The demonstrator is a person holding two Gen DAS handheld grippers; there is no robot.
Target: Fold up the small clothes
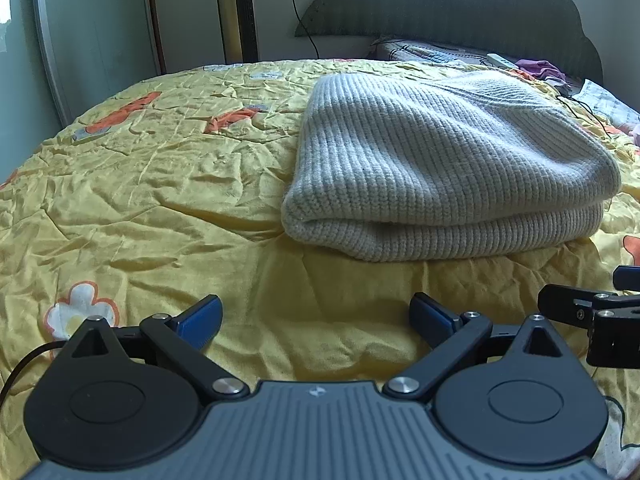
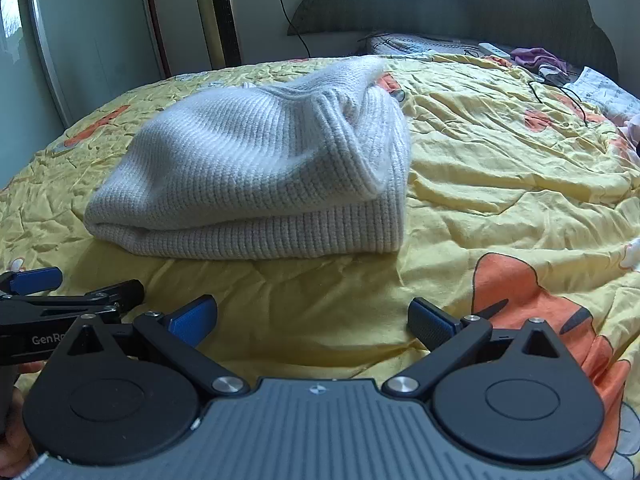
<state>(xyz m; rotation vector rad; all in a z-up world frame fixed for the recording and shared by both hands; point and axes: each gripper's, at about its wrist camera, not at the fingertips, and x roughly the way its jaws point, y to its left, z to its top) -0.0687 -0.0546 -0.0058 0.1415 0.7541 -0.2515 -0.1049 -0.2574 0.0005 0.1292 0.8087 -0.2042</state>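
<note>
A pale grey ribbed knit garment [image 1: 440, 168] lies folded in layers on the yellow bedspread [image 1: 160, 200]. In the right wrist view the same knit [image 2: 256, 176] sits left of centre, with a ribbed cuff or hem edge turned over its top. My left gripper [image 1: 316, 320] stands open just short of the fold's near edge, nothing between its blue pads. My right gripper [image 2: 312, 320] is also open and empty, a little back from the knit. Each gripper shows at the other view's edge: the right gripper [image 1: 592, 312], the left gripper [image 2: 60, 296].
The bedspread [image 2: 500, 184] is wrinkled, with orange cartoon prints. At the head of the bed are a dark headboard [image 1: 460, 4], a pillow [image 1: 432, 52], a white remote [image 1: 502, 61], purple cloth [image 1: 540, 68] and a black cable [image 2: 560, 96]. A tall fan [image 2: 218, 12] stands by the wall.
</note>
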